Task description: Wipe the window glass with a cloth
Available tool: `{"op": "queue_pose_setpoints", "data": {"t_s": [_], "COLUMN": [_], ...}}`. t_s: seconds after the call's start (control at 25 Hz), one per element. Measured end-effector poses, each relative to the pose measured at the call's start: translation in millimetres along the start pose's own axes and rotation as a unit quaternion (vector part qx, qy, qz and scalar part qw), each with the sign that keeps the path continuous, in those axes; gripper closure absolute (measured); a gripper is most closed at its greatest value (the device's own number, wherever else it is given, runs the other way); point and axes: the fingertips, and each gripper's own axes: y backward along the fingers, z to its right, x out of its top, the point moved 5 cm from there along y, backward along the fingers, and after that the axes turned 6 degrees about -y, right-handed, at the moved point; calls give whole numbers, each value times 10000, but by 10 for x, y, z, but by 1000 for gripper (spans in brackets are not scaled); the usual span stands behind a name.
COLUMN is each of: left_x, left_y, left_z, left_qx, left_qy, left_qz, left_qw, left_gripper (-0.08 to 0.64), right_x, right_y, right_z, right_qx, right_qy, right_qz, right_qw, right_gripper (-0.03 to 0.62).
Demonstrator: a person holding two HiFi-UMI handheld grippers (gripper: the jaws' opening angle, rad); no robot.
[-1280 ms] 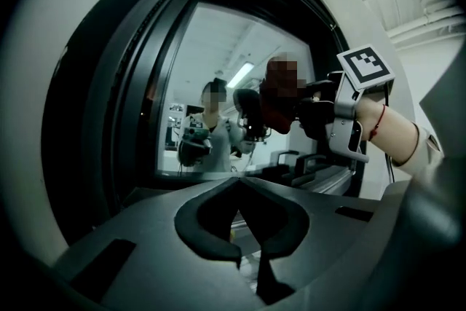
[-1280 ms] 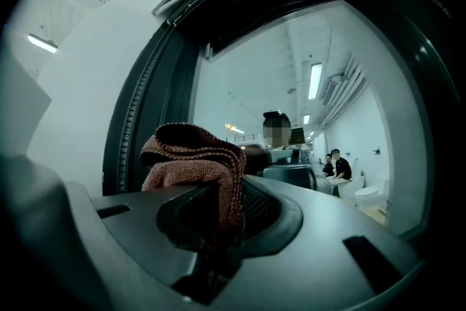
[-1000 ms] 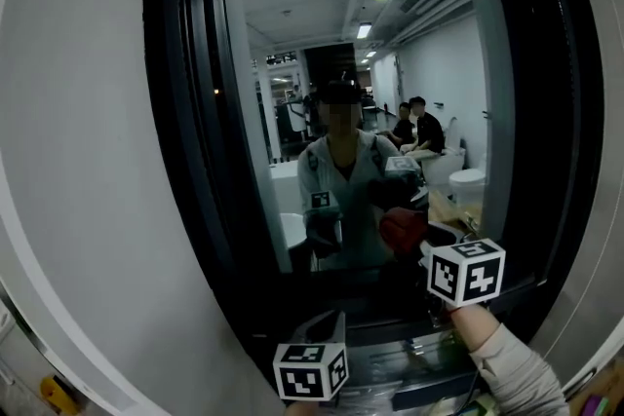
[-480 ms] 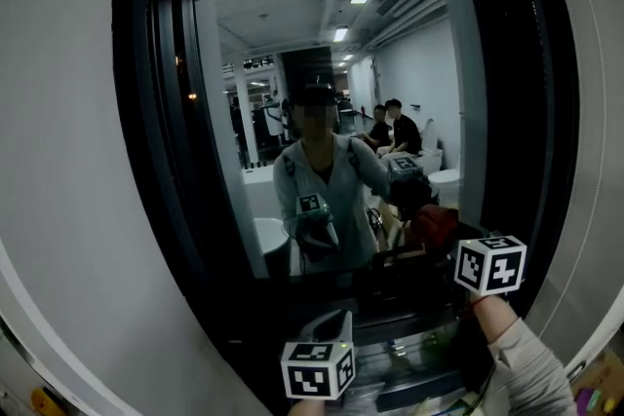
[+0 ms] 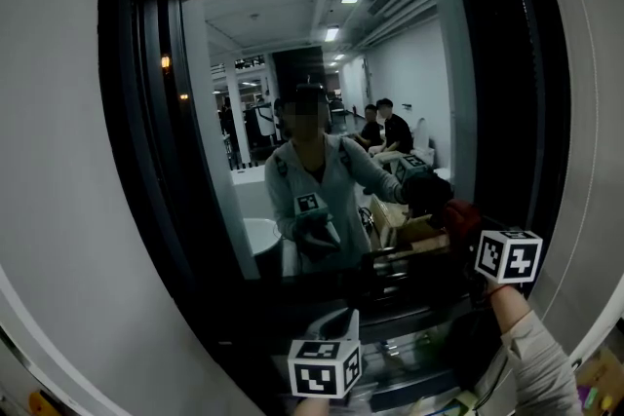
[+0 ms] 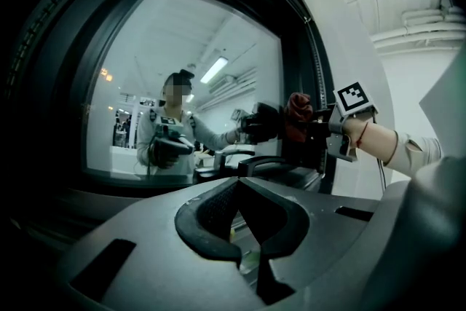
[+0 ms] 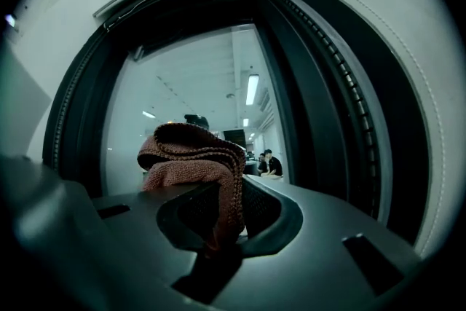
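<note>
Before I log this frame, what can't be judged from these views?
- Whether the cloth touches the window glass: right gripper view, the cloth's own bulk hides the contact; head view, too dark.
- Streaks or dirt on the glass: every view, room reflections cover it.
- Items under the sill: head view, dark, blurred, cut by the bottom edge.

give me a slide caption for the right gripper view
Right gripper clamped on a folded reddish-brown cloth, raised in front of the dark-framed window glass.
</note>
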Motion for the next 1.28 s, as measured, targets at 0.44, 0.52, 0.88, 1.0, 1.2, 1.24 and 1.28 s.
{"op": "queue_pose_setpoints", "data": {"t_s": [0.44,0.52,0.88,1.0,1.2,1.24,1.28], "left_x": [5,6,-65,-120,-231,-266,-300], "left_y": [75,110,419,577,860,903,947], "left_z": [-21,-15,-3,-34,7,13,19], "left_qx": [98,128,297,353,451,473,500], "left_qy": [-36,-31,36,32,66,85,102], "left_qz": [23,34,52,79,96,107,123], "left_qw": [9999,9999,9995,9993,9989,9988,9986], "left_gripper": [557,557,557,557,557,557,557], "right_x": [-52,-64,-380,-587,-905,-969,-1031], "right_y": [107,171,650,823,1142,1197,1251], "right_z": [-89,-209,-942,-1194,-1468,-1509,-1552], "right_qx": [47,189,1168,1397,1630,1675,1727], "right_qy": [193,296,87,15,-22,-64,-121], "right_qz": [78,101,88,59,-46,-78,-116], "right_qw": [9998,9993,9931,9902,9866,9858,9848], "right_gripper": [541,541,541,541,541,541,541]}}
